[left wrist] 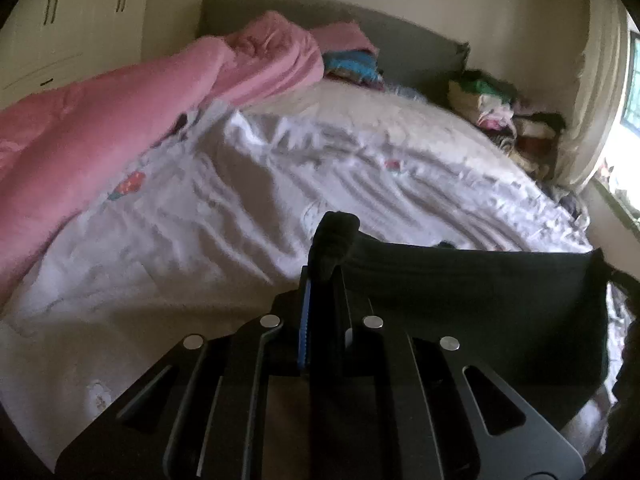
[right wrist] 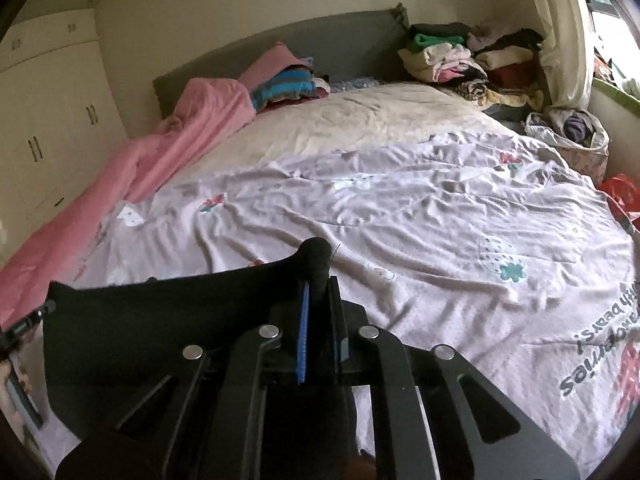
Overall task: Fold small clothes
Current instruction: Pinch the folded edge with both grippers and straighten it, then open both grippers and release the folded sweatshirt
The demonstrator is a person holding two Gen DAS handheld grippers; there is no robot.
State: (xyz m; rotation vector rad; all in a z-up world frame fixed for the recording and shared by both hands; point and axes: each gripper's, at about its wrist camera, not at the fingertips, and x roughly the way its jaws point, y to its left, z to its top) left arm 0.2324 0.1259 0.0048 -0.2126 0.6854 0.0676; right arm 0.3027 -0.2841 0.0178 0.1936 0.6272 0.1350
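While both grippers pinch the same black cloth (left wrist: 460, 292), a white bag (right wrist: 576, 140) sits far ahead and to the right of the right gripper (right wrist: 320, 276), at the edge of the bed. The bag is open at the top. Inside it are bunched-up clothes, one with dark and purple stripes. What else is in it is too small to tell.

The bed sheet (right wrist: 400, 208) is pale purple with little flowers and strawberries on it. Just to the right of the right gripper it has big dark letters, seen upside down. One part reads "with bears!" and the word below it ends in "berries". The rest is cut off.

The left gripper (left wrist: 334, 248) has its fingers pressed together on one top corner of the black cloth. A small lump of cloth sticks up past the tips. From there the cloth stretches flat off to the right.

The right gripper has its fingers pressed together on the other top corner, with a lump of cloth poking out too. The cloth stretches off to its left. So the black cloth hangs between the two grippers, held up over the near end of the sheet.

Far ahead, by the grey headboard (right wrist: 340, 44), lies a pile of clothes (right wrist: 460, 64). A pink blanket (left wrist: 100, 132) lies to the left.
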